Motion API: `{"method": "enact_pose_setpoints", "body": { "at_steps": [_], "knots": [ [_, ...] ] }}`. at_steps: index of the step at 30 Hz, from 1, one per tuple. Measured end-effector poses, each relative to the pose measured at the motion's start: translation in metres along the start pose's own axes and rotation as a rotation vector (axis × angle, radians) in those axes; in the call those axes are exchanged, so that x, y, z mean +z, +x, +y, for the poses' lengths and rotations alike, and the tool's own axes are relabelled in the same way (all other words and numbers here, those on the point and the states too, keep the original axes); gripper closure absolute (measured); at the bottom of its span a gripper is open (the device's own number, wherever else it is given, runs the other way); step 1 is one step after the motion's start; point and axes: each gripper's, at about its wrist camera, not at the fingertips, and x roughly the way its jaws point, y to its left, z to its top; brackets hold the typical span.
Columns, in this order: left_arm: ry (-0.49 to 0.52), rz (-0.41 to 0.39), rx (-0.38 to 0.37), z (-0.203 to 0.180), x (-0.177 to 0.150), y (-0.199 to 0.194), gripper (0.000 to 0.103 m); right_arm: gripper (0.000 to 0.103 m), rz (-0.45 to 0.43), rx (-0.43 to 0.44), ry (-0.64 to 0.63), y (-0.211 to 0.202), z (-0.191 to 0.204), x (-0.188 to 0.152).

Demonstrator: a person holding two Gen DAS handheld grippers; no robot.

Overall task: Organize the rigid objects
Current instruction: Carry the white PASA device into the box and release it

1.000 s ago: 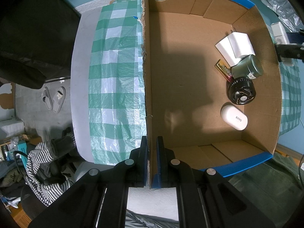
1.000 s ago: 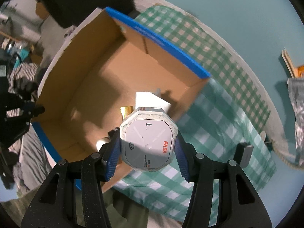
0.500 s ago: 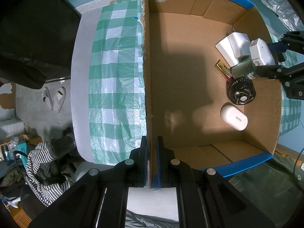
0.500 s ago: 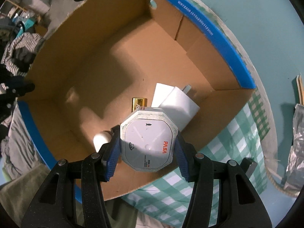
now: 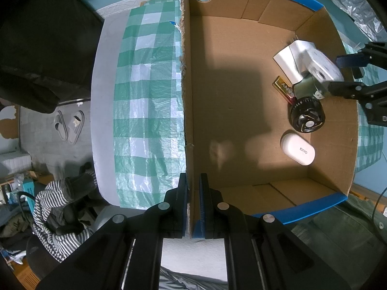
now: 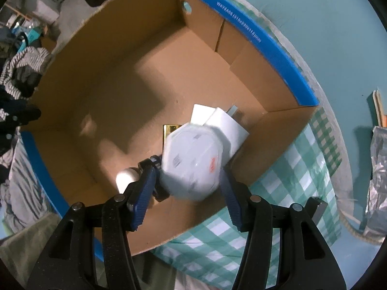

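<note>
I am pinching the near wall of the cardboard box (image 5: 241,91) with the left gripper (image 5: 192,188), fingers nearly closed on it. My right gripper (image 6: 189,166) is standing wide apart, the blurred white octagonal device (image 6: 193,159) between its fingers, over the box's corner items.

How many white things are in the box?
4: the white KINYO case near the fan, two white adapters in the corner, and the blurry octagonal box at the right gripper's open jaws. More may hide underneath.
</note>
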Motion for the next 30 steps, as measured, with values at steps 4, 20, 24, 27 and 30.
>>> {"method": "enact_pose_setpoints", "body": {
  "at_steps": [4,20,24,27,30],
  "knots": [
    [0.0,0.0,0.0,0.0,0.0,0.0,0.096,0.045,-0.022,0.001,0.006,-0.01,-0.002,-0.004],
    [0.01,0.002,0.004,0.0,0.001,-0.001,0.096,0.045,-0.091,0.001,0.06,-0.042,-0.03,-0.033],
    [0.01,0.002,0.005,0.001,0.001,-0.001,0.096,0.045,-0.096,-0.004,0.093,-0.046,-0.052,-0.046],
    [0.01,0.003,0.005,0.0,0.001,-0.002,0.096,0.045,-0.095,-0.007,0.128,-0.046,-0.071,-0.056],
    [0.009,0.003,0.005,0.0,0.001,-0.001,0.096,0.045,-0.086,-0.014,0.174,-0.043,-0.093,-0.067]
  ]
}}
